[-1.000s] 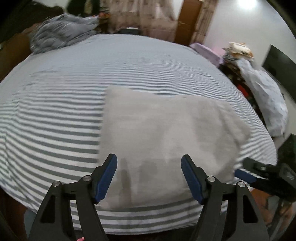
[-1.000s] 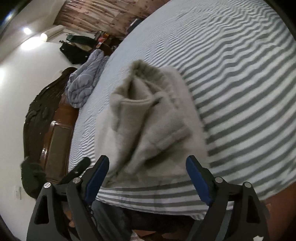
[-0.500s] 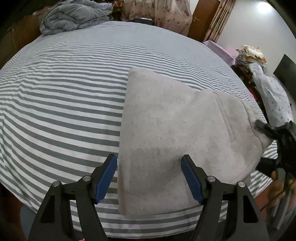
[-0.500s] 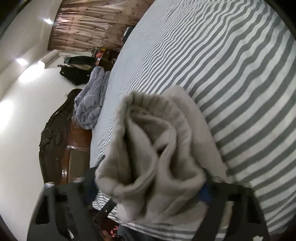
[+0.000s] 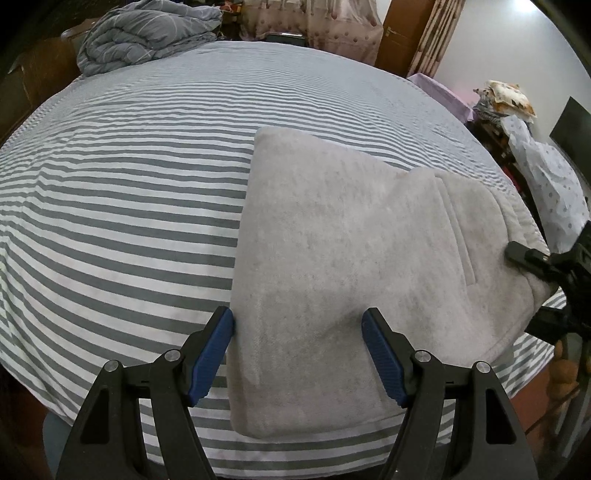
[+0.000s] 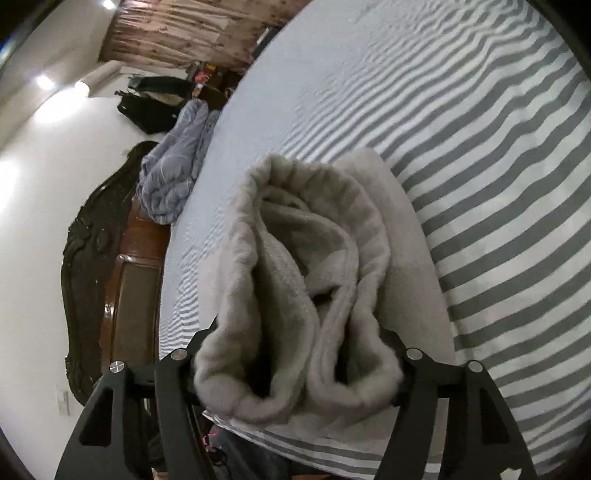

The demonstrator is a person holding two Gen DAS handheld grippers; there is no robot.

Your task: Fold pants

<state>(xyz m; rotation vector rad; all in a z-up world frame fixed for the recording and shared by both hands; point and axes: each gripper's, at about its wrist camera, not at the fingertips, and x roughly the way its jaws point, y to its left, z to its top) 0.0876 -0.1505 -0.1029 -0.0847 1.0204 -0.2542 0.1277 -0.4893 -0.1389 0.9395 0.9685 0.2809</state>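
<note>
The grey fleece pants (image 5: 354, 266) lie folded into a thick, roughly oblong stack near the front edge of the bed (image 5: 129, 206), on its grey-and-white striped sheet, with one long folded side running straight away from the edge and a pocket slit showing on the top layer toward the right. The waistband end (image 6: 295, 295) is bunched up in soft rolls and raised off the sheet, and it fills the space between the jaws of the right gripper (image 6: 295, 373), whose black arms press in on either side of the cloth; the blue pads are buried in the fleece, so the right gripper is clamped on the pants. From the other side that same gripper (image 5: 543, 266) shows as a black tip biting the right-hand corner of the stack at the bed's edge. The left gripper (image 5: 297, 354) sits low over the near end of the pants with its jaws spread wide, the blue pads (image 5: 212, 354) standing on each side of the cloth's near left portion, the left pad just at the folded edge; whether it touches I cannot tell, and it grips nothing. Farther off, a crumpled blue-grey quilt (image 5: 147, 37) is heaped at the far corner of the bed, against a dark carved wooden headboard (image 6: 92, 266). Patterned curtains (image 5: 310, 22) hang beyond the bed, beside a brown wooden door (image 5: 399, 40). Off to the right, a pile of clothes and a spotted white cloth (image 5: 546, 177) sit beside the bed.
</note>
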